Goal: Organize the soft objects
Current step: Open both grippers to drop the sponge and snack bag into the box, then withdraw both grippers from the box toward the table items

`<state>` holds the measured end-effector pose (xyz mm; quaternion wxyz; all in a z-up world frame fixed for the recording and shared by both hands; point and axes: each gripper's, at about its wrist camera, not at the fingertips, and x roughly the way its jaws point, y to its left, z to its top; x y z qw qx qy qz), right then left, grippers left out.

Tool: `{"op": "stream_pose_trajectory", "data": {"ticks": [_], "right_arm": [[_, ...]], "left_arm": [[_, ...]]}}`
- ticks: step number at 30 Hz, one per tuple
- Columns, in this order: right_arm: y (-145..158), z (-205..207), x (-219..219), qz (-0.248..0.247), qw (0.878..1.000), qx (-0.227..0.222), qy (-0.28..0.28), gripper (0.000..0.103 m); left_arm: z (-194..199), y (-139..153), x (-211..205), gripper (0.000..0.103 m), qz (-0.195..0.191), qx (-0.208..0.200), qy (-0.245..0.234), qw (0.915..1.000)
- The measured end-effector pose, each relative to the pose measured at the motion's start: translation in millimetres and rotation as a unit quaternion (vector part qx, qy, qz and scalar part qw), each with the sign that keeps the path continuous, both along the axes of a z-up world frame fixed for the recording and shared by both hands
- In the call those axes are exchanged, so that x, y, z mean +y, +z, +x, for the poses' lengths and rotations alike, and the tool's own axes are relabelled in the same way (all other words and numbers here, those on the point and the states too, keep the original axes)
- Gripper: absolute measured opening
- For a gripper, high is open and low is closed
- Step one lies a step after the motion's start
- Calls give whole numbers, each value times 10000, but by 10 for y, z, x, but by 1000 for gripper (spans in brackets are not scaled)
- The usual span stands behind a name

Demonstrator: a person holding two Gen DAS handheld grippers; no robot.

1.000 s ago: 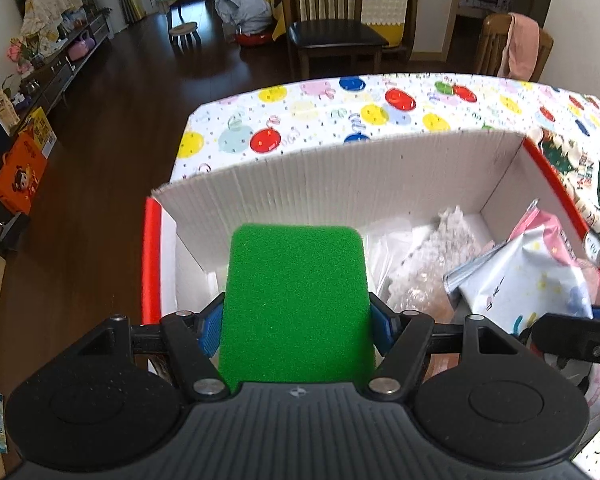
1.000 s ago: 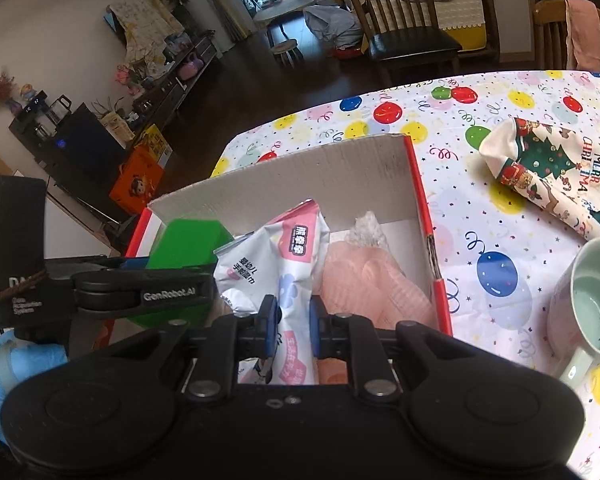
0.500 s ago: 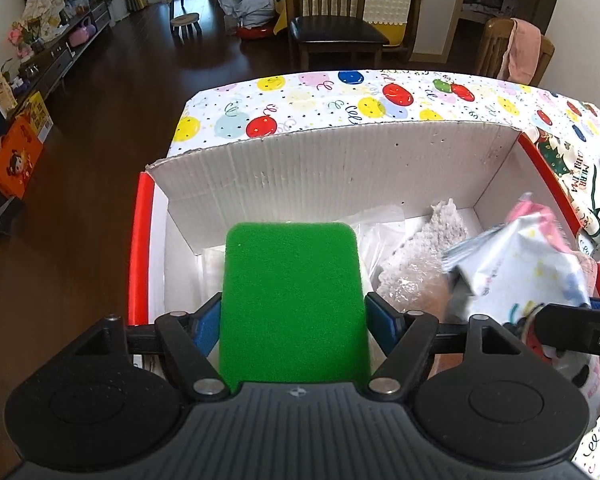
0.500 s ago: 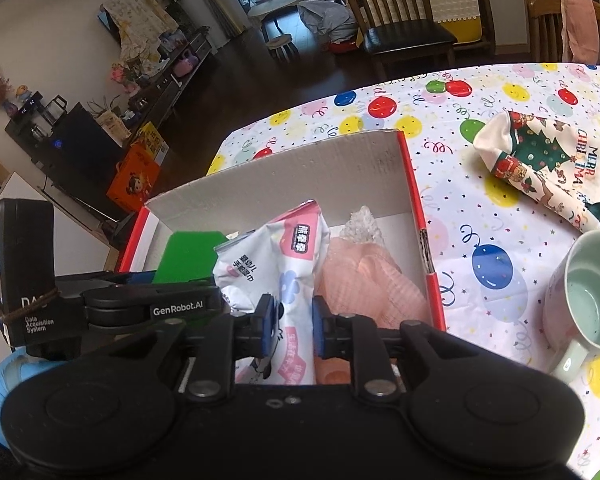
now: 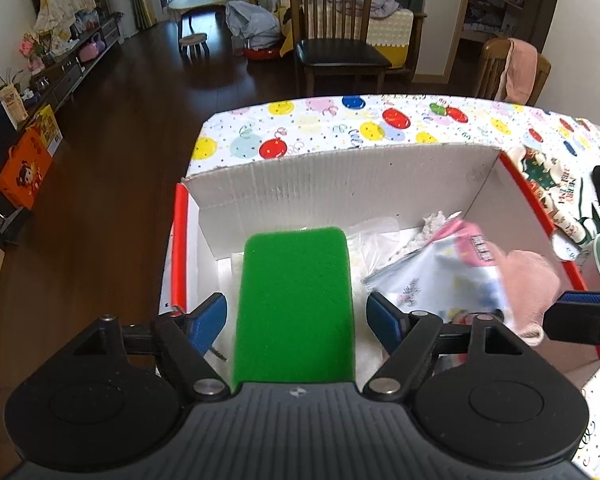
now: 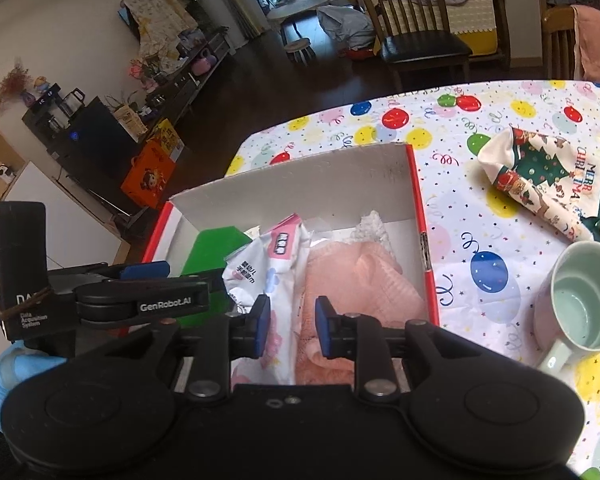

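A green sponge [image 5: 296,300] lies inside the white cardboard box [image 5: 340,184] at its left. My left gripper [image 5: 296,322] straddles it with jaws opening, and there is a gap between each pad and the sponge. In the right wrist view the sponge [image 6: 212,252] sits left of a white-and-pink tissue packet [image 6: 272,264]. The packet leans on a pink knitted cloth [image 6: 360,280] in the box [image 6: 300,184]. My right gripper [image 6: 293,326] has jaws opening, with the packet's edge loose between the pads. The packet [image 5: 440,276] looks blurred in the left wrist view.
A Christmas-print cloth bag [image 6: 540,184] and a pale green mug [image 6: 580,300] stand on the balloon tablecloth right of the box. Crumpled clear plastic [image 5: 380,240] lies at the box's back. A blue-gloved hand [image 6: 4,368] holds the left gripper. Chairs stand beyond the table.
The left jaws spread away from the sponge and the gripper drew back a little. The right jaws parted, and the tissue packet sagged lower into the box.
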<state>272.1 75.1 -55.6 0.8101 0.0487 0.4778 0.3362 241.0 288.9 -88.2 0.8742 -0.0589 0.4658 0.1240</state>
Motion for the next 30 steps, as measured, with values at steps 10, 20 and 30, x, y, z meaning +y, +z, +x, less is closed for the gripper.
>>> {"op": "stream_pose_trajectory", "data": {"ticks": [10,20,30], "right_arm": [[210,-92,-272,68,9996,-252,140,30],[426,-75,-788,188,9975,-491,471,40],[541,52,-1434,89,9950,-736,664,58]], "left_arm": [[-263,377,-283,78,451,-439,-59,9980],[-369,773,-828,84,192,-880,-58,9959],[-159,911,-1613,84,-182,-986,-213,9947]]}}
